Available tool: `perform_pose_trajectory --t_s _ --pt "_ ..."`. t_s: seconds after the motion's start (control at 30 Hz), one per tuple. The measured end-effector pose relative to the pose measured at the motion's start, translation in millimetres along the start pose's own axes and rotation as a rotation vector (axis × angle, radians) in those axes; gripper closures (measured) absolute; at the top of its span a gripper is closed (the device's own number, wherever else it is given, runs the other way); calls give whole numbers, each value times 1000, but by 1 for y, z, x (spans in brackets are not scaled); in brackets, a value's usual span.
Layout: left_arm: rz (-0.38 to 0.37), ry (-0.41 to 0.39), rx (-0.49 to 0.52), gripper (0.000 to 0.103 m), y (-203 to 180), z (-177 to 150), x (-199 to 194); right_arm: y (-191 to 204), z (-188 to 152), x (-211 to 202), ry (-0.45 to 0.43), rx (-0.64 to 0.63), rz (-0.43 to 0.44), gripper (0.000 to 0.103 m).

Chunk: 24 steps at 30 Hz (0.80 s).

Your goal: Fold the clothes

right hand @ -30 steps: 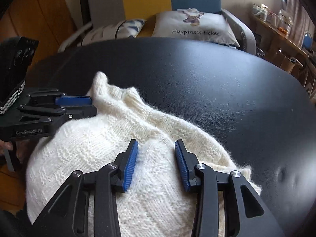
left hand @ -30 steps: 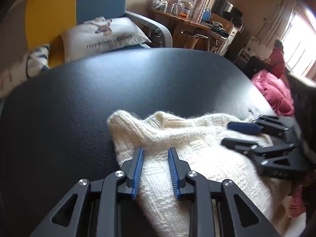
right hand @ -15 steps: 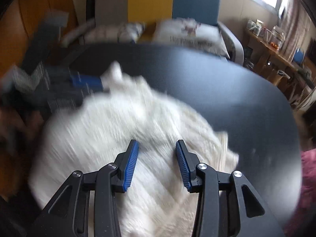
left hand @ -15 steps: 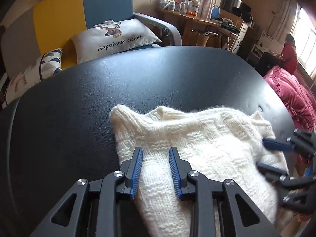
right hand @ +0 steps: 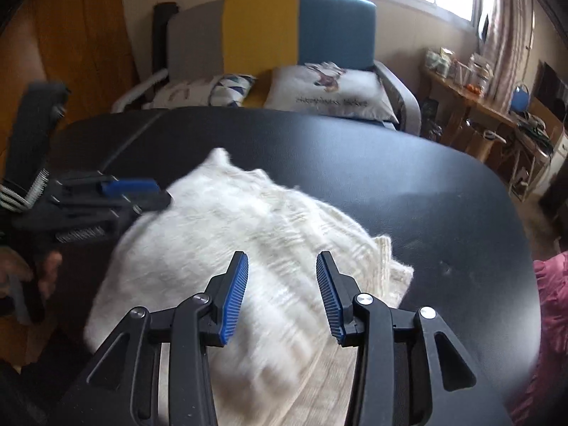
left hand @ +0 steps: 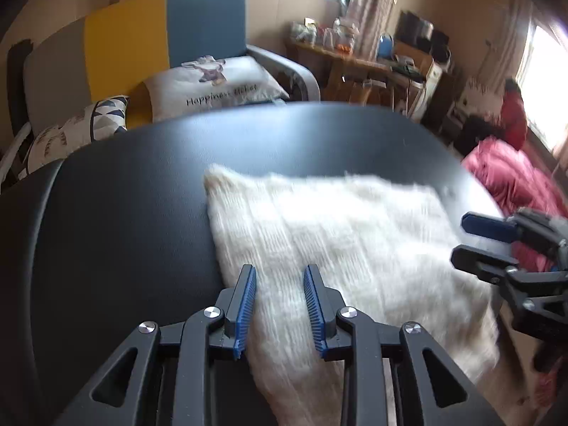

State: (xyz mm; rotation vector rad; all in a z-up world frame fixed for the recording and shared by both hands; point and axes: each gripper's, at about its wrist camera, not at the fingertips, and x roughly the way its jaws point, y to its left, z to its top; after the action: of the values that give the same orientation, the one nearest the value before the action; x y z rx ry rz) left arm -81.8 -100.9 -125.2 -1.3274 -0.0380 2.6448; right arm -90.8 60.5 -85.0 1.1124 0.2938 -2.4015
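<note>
Fingers on both sides part open, nothing pinched: left gripper [left hand: 278,307] and right gripper [right hand: 282,296] hang over the white sweater [left hand: 337,234], which lies on the black table [left hand: 124,213], near edge overhanging. Risk: overhang drags it off.

Each view sits just behind its own fingers, tilted steeply down and close over the black tabletop [left hand: 106,234]. The left wrist view looks across the cream knitted sweater [left hand: 337,234] toward the sofa [left hand: 206,17], with the right gripper [left hand: 472,241] at its right edge. The right wrist view faces the same sofa, with the left gripper [right hand: 142,197] at its left edge. Both share the sweater, the tabletop and the printed cushion [right hand: 330,88].
</note>
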Motion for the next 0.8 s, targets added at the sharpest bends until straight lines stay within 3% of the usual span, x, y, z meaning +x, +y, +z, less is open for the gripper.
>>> perform_pose_trajectory --t_s 0.1,0.13,0.27,0.4,0.47,0.57,0.63,0.73,0.8 --pt "4 -5 9 74 -3 -5 0 8 -28 25 144 -41 -25 60" --pt "-2 -8 4 75 -2 -4 -2 9 -36 30 150 -55 -36 59" --pt "-47 -42 -21 75 0 -14 -29 8 -38 11 102 -45 -43 58" --pt "-113 -64 76 75 -19 -43 -51 13 -42 -19 54 -41 2 58" --pt "-144 -34 118 75 -30 -62 -51 21 -53 -29 42 -62 27 58" --pt "-146 32 156 75 -40 -90 -35 34 -82 -16 124 -107 16 58" --pt "-137 7 162 75 -41 -98 -32 34 -102 -3 155 -102 11 58" --pt "-149 1 167 75 -38 -98 -34 16 -108 -7 128 24 53 58" --pt "-170 1 142 75 -34 -94 -39 14 -108 -11 126 40 59 58"
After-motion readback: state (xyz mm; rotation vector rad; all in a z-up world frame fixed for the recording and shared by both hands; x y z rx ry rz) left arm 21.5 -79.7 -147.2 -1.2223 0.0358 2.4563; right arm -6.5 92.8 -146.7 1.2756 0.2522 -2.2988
